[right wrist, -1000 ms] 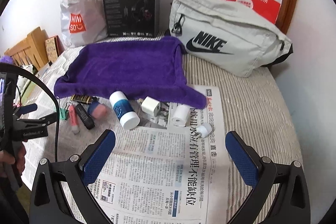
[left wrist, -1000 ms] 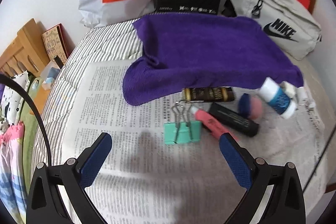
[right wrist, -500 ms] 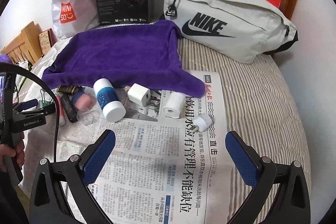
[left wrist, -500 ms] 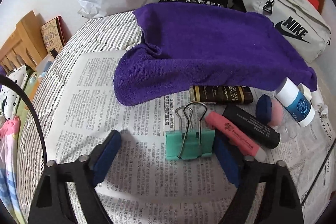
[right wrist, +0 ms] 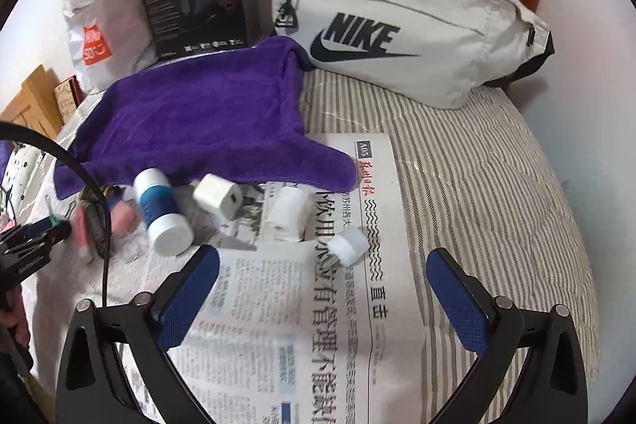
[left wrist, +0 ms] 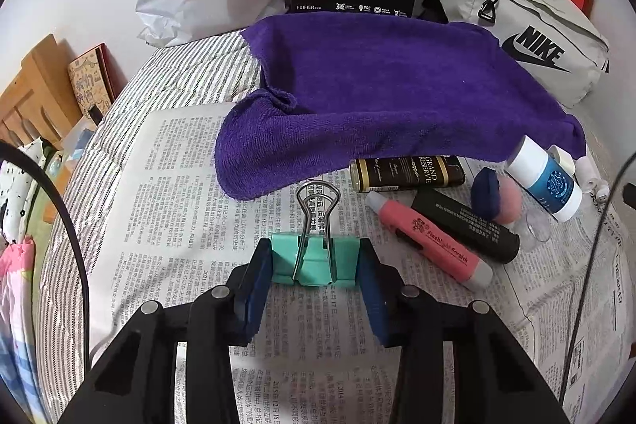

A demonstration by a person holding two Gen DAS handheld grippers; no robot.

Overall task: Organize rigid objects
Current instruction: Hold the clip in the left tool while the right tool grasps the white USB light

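Newspaper [left wrist: 175, 193] covers the near part of a striped bed [right wrist: 477, 161], and the small things to be sorted lie on it in a loose row below the near edge of a purple towel [left wrist: 377, 90]. At the left end, the left tongs [left wrist: 316, 263] are closing on a mint binder clip [left wrist: 314, 261]; the blue pads sit against both sides of its body, its wire handles pointing away toward the towel. To the right of the clip come a pink marker [left wrist: 429, 245], a black tube [left wrist: 465, 225], a dark box with gold lettering [left wrist: 405, 171] just under the towel's edge, and a pink and blue sponge [left wrist: 497, 195]. Further right lies a white bottle with a blue label [right wrist: 159, 209], then a white plug adapter [right wrist: 218, 195], a white paper roll [right wrist: 286, 211] and a small white cap [right wrist: 349, 245]. The right tongs [right wrist: 322, 295] hang spread wide over the newspaper near that cap, with nothing between them.

Sorting looks barely begun: every item except the clip seems to lie untouched, and no tidy group or container for them shows. The clip seems to be the first piece being picked up, so nearly the whole job remains.
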